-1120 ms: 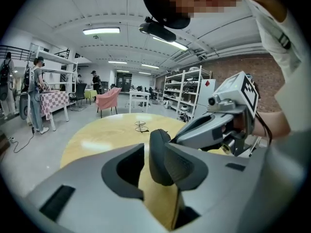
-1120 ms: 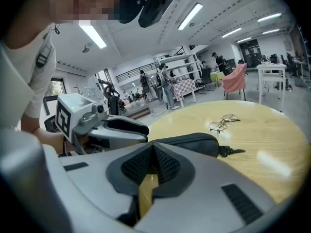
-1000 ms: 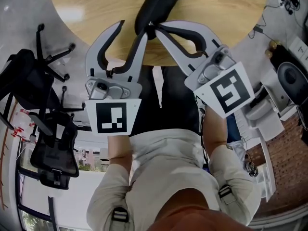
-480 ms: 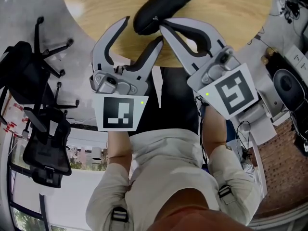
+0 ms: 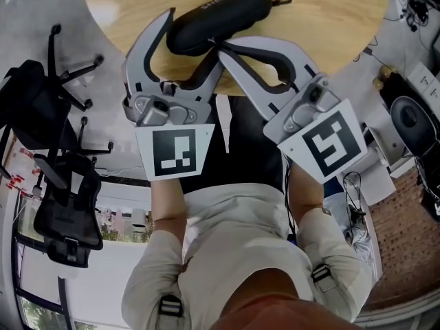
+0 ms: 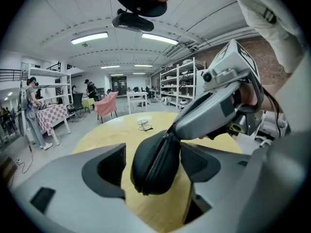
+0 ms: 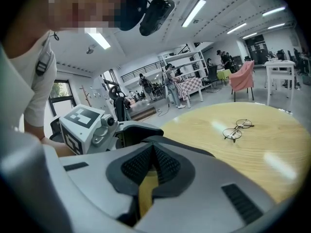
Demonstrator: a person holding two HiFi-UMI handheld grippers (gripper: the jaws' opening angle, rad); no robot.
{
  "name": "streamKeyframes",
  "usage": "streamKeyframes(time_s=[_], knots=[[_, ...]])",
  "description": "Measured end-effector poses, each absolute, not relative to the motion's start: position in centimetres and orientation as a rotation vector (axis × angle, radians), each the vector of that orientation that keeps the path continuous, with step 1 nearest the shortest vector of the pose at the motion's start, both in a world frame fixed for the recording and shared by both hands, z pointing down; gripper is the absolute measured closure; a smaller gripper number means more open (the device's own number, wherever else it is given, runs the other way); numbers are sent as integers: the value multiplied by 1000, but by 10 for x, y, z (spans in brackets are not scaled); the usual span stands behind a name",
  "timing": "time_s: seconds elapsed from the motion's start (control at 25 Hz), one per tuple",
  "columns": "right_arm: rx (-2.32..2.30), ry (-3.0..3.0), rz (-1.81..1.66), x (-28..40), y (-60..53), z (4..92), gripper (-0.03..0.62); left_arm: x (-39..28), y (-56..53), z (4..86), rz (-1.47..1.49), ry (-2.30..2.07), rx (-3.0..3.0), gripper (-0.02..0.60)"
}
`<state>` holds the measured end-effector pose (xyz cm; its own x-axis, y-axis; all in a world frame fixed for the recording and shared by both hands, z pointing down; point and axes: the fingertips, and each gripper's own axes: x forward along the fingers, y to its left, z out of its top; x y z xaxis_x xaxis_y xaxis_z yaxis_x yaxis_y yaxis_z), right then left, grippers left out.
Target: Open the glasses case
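Item under inspection: one black, oblong, zip-up glasses case (image 5: 216, 16). It is at the near edge of a round, pale wooden table (image 5: 330, 19), with its long axis slanting from lower left to upper right in the head view. A small loop projects from its far end.

Left gripper (image 5: 192, 43): released. Its jaws have just been opening and stand wide apart. The near, rounded end of the glasses case sits between them. In the left gripper view there is a clear gap between the case (image 6: 153, 161) and the ribbed pad on either side, so neither pad presses on it. The zip seam runs along the case, facing this gripper's camera.

Right gripper (image 5: 221, 45): clenched. In its own view the jaws (image 7: 154, 152) are drawn together, leaving only a narrow slit of table colour below the pads. In the head view its tips are on the near end of the case, at the side facing the person. The left gripper view shows those tips meeting the zip seam. Which part of the zip they pinch is too small to make out.

The right gripper comes in from the right and its jaws cross over the left gripper's inner jaw.

Also noted: a pair of thin wire-framed spectacles (image 7: 235, 129) lies further out on the table, well apart from the case and both grippers.
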<state>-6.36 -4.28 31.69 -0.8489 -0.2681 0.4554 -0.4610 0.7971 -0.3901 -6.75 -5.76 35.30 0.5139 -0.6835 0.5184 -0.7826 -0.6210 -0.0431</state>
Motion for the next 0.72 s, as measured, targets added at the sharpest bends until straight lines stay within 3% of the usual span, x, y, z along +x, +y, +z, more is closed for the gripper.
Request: streamKeyframes(time_s=[0.28,0.36,0.72], knots=[[531,-2612,689,-62,-37,311,576,-59,-49,366,875,-1165,2578,237],[532,-2605,677,-62,-36,311,576,-58,-47,367,886,-1159,2582,288],[554,-2580,677,-59,-34,313,576,-57,-41,366,849,-1134,2578,293]])
